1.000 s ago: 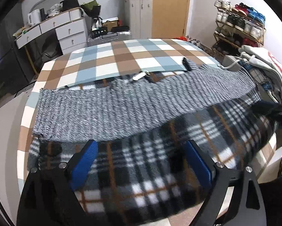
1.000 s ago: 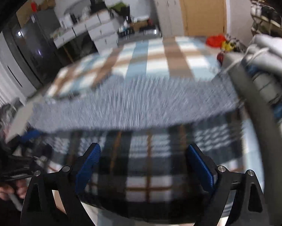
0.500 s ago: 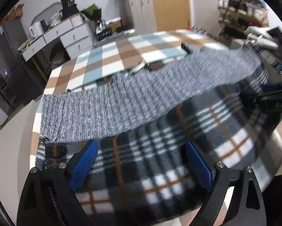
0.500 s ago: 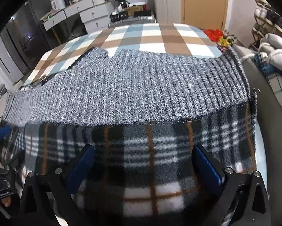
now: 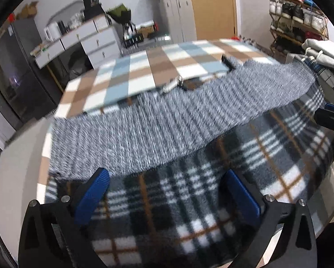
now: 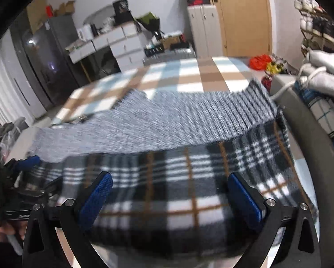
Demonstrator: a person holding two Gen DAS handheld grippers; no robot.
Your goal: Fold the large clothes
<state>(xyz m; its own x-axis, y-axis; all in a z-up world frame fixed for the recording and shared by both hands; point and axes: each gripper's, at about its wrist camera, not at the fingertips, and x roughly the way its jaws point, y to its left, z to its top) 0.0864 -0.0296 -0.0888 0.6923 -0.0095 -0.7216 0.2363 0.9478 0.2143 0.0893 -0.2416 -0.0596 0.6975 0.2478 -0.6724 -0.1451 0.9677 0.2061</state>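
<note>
- A large plaid fleece garment lies spread over the near half of the bench, which is covered with a blue, brown and white check cloth.
- A grey ribbed knit layer is folded across the fleece in a wide band, running from the bench's left edge to its right edge; its far edge lies on the check cloth.
- A small metal clip or zip pull shows at the knit's far edge.
- The left gripper hovers over the plaid near the front edge, its jaws opening wide; the blue pads do not press on the cloth.
- The right gripper hangs over the plaid further right, jaws spread wide and pinching nothing.
- Each gripper shows at the edge of the other's view.
- A pile of folded clothes sits beside the bench on the right.
- White drawers and a shoe rack stand behind.
</note>
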